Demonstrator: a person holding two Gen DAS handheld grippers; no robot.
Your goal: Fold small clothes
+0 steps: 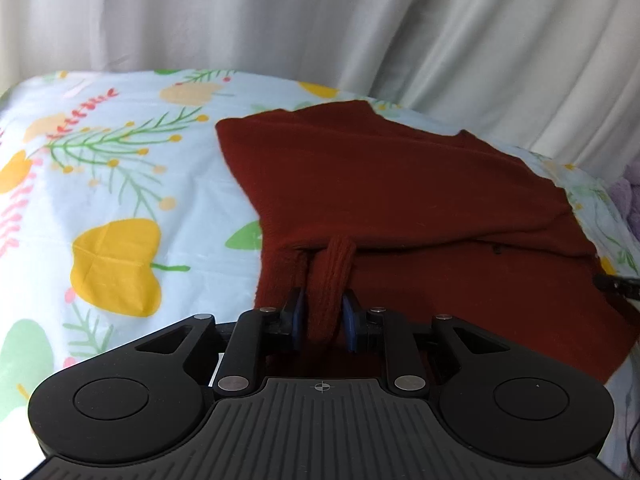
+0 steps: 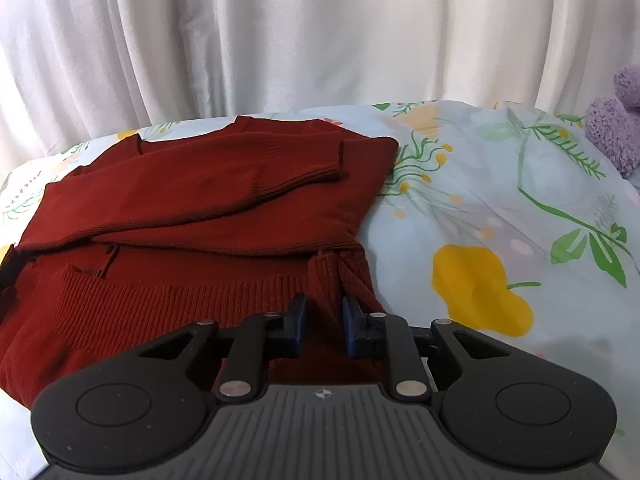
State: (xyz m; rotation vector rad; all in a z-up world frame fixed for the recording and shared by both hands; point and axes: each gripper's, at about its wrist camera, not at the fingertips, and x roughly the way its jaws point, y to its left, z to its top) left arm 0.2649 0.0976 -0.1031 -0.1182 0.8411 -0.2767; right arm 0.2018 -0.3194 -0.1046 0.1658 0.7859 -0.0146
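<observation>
A dark red knit sweater point(image 1: 400, 184) lies on a floral bedsheet point(image 1: 120, 184), with one sleeve folded across its body point(image 2: 280, 168). My left gripper point(image 1: 325, 312) is shut on a ribbed fold of the sweater's near left hem, which bunches up between the blue pads. In the right wrist view the sweater point(image 2: 192, 200) fills the left half. My right gripper point(image 2: 325, 316) is shut on the ribbed hem at the near right corner, with knit fabric between its fingers point(image 2: 354, 312). The hem's near edge is hidden under both gripper bodies.
A pale curtain point(image 2: 280, 32) hangs behind the bed. A purple fluffy item point(image 2: 618, 120) sits at the far right edge of the sheet. Bare sheet spreads to the right of the sweater point(image 2: 500, 208) and to its left. The other gripper's black tip point(image 1: 618, 284) shows at right.
</observation>
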